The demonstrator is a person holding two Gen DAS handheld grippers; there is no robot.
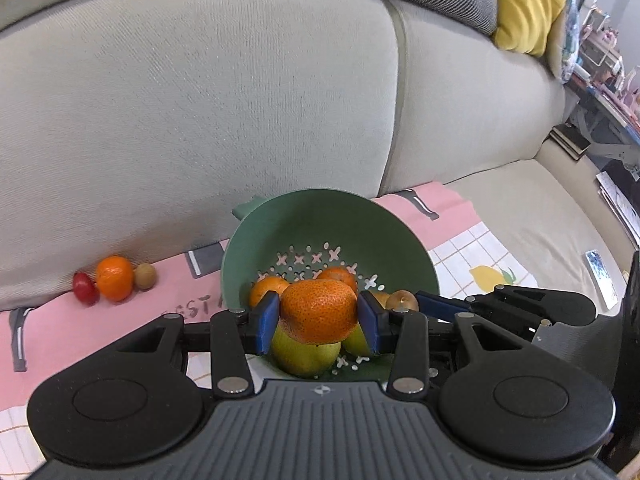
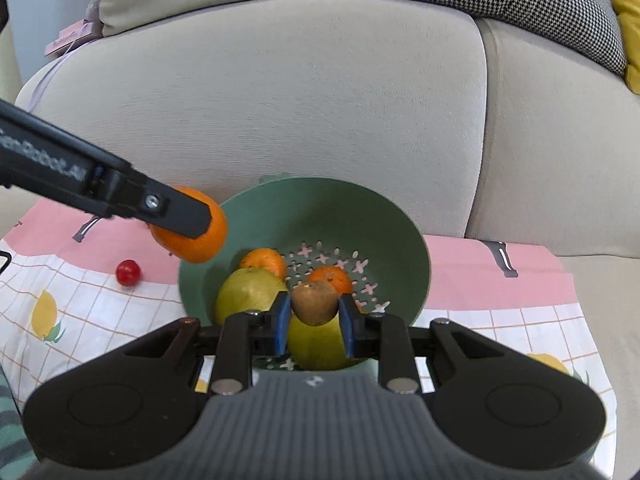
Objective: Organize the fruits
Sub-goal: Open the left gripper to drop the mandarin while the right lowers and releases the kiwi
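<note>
The left tongs [image 1: 318, 320] are closed on a mandarin [image 1: 318, 310], blue pads pressed to its two sides, and hold it above the near rim of the green colander [image 1: 320, 216]. The right tongs [image 2: 314, 316] are closed on a kiwi [image 2: 314, 304], narrower between the pads, also over the colander. Both fruits hang clear of what lies below them.

Inside the colander sit two mandarins and what look like green pears (the pears [image 2: 248, 292] fill the near side, right under both loads). Out on the cloth [image 1: 172, 288], against the sofa back, wait a tomato [image 1: 85, 288], another mandarin [image 1: 115, 278] and a second kiwi [image 1: 145, 276], touching in a row.

The main risk is the drop itself. A round fruit let go over the domed pears may roll off them, and the mandarin, being near the rim, could bounce out onto the cloth. The colander rests on a soft sofa seat under the cloth, not a tabletop, so a knock on its wall from either tongs could tip it and spill what is gathered.

The two tongs are close together over one small opening; they could bump each other, and a jolt could loosen the kiwi, which is gripped across a smooth, egg-shaped body. Squeezing harder is no cure: the mandarin's skin would likely dent or split.

Lowering each fruit into the free far side, one at a time, looks safest.
</note>
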